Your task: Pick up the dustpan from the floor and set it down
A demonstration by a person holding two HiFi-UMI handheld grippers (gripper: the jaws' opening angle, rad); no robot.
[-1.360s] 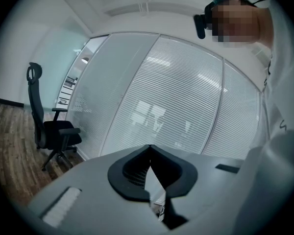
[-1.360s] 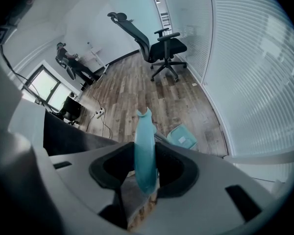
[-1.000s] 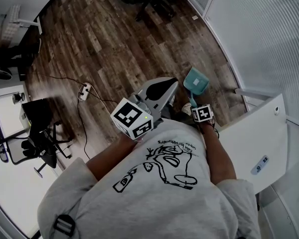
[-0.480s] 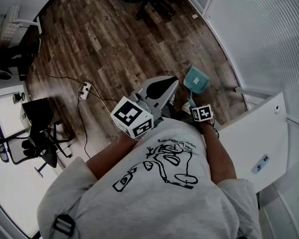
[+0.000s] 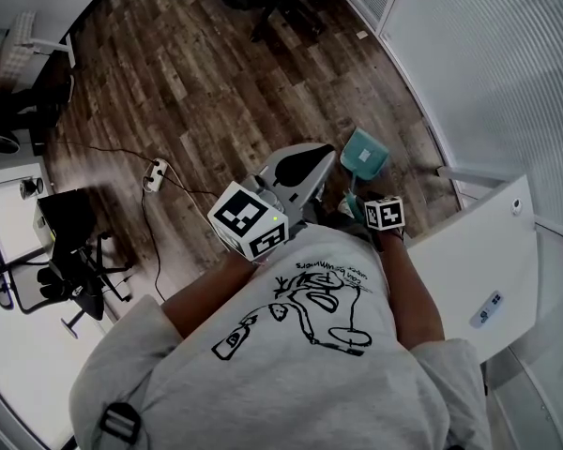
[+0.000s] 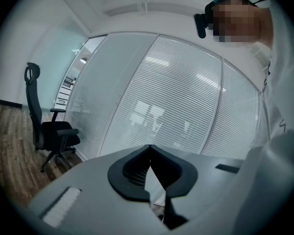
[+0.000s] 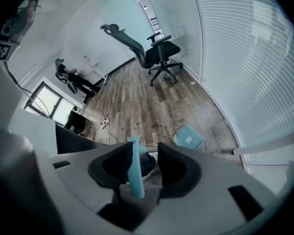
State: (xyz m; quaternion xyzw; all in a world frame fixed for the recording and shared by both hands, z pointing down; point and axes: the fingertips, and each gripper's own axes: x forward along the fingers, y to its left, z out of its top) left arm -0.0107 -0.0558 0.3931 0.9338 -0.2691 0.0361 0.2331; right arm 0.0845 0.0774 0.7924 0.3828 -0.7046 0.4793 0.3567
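Letting go looks like the step in hand: the right gripper (image 7: 146, 149) has just been opening its jaws. They stand wide, with the teal handle (image 7: 135, 173) of the dustpan (image 5: 367, 152) upright between them. The handle leans on 1 jaw only, the one at the left of the right gripper view. The other jaw is clear of it, so nothing clamps it. The pan itself rests on the wooden floor (image 5: 197, 82), near the foot of the glass wall (image 5: 488, 64) with its blinds, so the setting down seems all but done.

The main risk is the handle. With no grip on it, it may tip as the gripper draws off, and a long handle falling could clatter on the floor or strike the glass. A sideways pull would make this worse, since the jaw it leans on could drag it along and skid or flip the pan. Whether the handle stands by itself I cannot tell. Lifting away along the handle's own line seems safest.

The left gripper (image 6: 149, 148) is held up, well apart from the dustpan, its 2 jaws closed tip to tip on nothing.
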